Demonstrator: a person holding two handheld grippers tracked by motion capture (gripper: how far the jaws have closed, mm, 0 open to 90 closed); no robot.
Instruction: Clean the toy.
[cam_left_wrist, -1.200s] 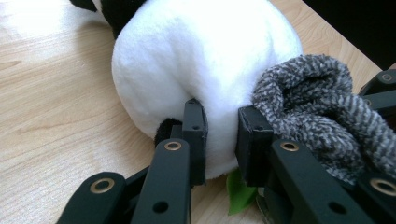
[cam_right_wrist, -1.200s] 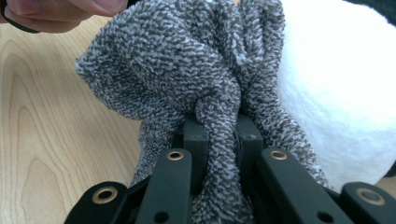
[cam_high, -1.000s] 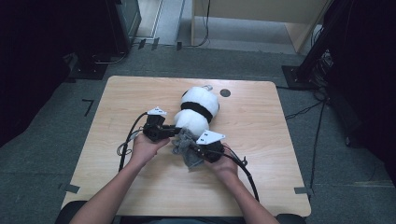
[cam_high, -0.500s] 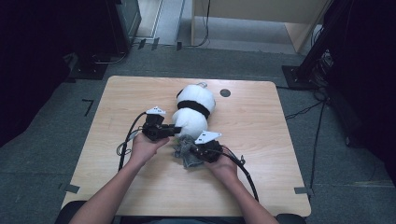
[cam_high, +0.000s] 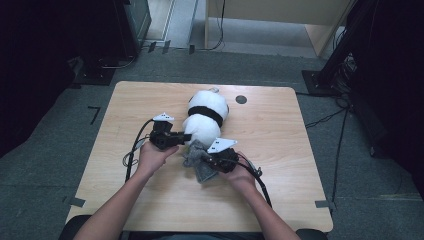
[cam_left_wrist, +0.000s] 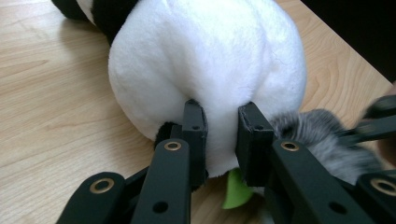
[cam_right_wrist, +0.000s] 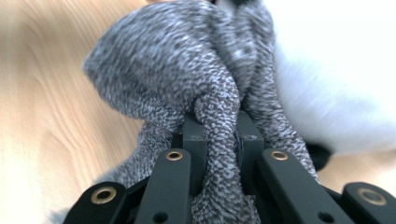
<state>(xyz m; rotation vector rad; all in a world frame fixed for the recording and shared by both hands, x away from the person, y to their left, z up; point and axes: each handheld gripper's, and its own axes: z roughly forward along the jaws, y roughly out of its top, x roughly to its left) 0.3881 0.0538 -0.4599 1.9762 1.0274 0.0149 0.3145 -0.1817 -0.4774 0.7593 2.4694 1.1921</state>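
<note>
A white plush toy (cam_high: 205, 117) with a black band lies on the wooden table (cam_high: 280, 150). My left gripper (cam_high: 186, 136) is shut on a fold of the plush toy's (cam_left_wrist: 205, 70) white body, pinched between its jaws (cam_left_wrist: 220, 135). A grey knitted cloth (cam_high: 197, 162) lies at the toy's near end. My right gripper (cam_high: 210, 161) is shut on a twisted strand of the grey knitted cloth (cam_right_wrist: 187, 79), held between its jaws (cam_right_wrist: 219, 133). A small green piece (cam_left_wrist: 236, 191) peeks out under the toy.
A round dark hole (cam_high: 241, 99) sits in the table beyond the toy. Cables (cam_high: 132, 150) trail from both grippers toward the near edge. Dark equipment stands on the floor (cam_high: 60, 120) around the table, and a wooden cabinet (cam_high: 300, 20) stands at the back.
The toy and both grippers have shifted a little toward the left of the table. Both grips are unchanged.
</note>
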